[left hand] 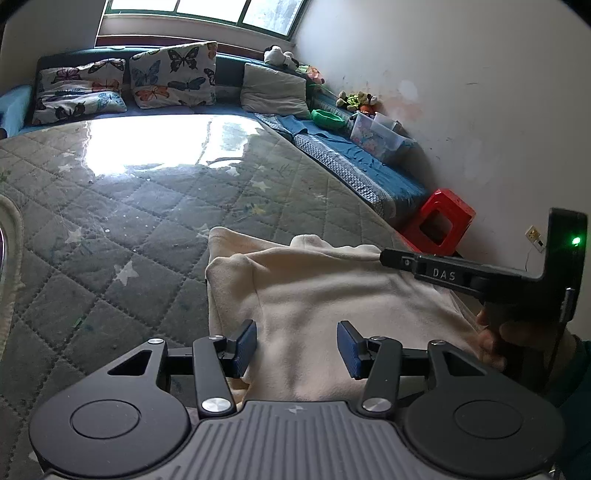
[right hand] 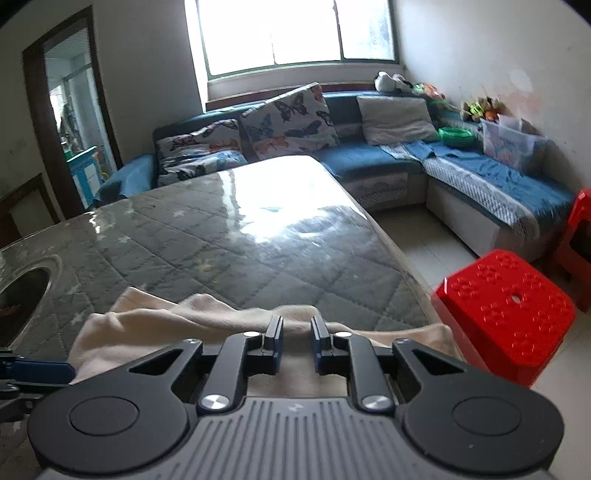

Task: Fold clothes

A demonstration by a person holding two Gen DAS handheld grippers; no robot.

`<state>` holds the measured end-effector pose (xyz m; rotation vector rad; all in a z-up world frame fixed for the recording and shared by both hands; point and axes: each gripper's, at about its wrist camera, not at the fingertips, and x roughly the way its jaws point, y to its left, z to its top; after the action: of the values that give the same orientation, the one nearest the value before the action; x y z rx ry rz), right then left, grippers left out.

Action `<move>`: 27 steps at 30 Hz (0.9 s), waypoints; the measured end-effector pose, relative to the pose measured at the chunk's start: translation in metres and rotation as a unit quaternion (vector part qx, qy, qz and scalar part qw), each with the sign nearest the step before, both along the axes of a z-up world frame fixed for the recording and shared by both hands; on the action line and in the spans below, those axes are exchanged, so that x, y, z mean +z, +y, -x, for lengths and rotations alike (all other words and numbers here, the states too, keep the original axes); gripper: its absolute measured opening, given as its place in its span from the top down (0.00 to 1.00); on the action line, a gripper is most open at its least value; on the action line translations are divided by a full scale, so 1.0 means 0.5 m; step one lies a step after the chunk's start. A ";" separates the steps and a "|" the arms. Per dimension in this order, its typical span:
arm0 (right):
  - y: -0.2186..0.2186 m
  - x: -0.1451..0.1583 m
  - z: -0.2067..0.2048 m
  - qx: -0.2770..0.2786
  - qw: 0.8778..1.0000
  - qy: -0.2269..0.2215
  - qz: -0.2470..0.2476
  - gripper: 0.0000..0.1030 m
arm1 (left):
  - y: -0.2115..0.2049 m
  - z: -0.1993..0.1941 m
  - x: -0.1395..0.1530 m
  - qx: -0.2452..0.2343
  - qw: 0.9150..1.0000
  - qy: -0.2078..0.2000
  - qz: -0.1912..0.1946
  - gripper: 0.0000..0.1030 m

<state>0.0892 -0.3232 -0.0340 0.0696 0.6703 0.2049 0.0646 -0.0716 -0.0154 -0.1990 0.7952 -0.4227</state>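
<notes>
A cream garment (left hand: 325, 295) lies bunched on the near end of a large table (left hand: 129, 229) covered in a grey quilted cloth with pale stars, under a glossy clear sheet that mirrors the bright window (right hand: 295, 33). Behind the table, a blue corner sofa (right hand: 369, 166) runs along two walls, carrying butterfly-print cushions (left hand: 173, 74), a plain grey cushion (left hand: 273, 90), a green bowl (left hand: 327, 119), a clear plastic box (left hand: 376, 136) and soft toys (left hand: 358, 99). The walls are white and scuffed. The left gripper (left hand: 297, 349) hovers over the cream fabric with its blue-padded jaws spread wide, nothing between them. In the left wrist view the right gripper's body crosses the right side, and white letters on it read "DAS"; a green light glows on it, and the person's hand (left hand: 491, 339) grips its handle. The right gripper (right hand: 297, 345) has its jaws narrowly apart just above a raised fold of the garment; whether they pinch any cloth cannot be told. Only the right wrist view shows an open doorway (right hand: 74, 122) at the left, the pale tiled floor, and a red plastic stool (right hand: 506, 314) seen from above beside the table's corner. Only the left wrist view shows a wall socket (left hand: 532, 233) low on the right wall.
</notes>
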 end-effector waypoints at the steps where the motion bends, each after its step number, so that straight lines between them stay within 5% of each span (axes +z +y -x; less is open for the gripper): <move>1: 0.008 0.004 0.001 0.008 1.000 -0.001 0.000 0.83 | 0.000 0.002 0.000 0.000 1.000 -0.002 -0.002 0.50; 27: 0.171 -0.016 -0.047 0.090 0.995 0.008 0.036 0.67 | 0.047 0.023 -0.029 0.023 0.999 0.000 -0.026 0.46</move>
<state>0.1127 -0.2379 -0.0420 -0.0599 0.6991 0.3539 0.0531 -0.0482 -0.0298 -0.1673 0.7991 -0.3587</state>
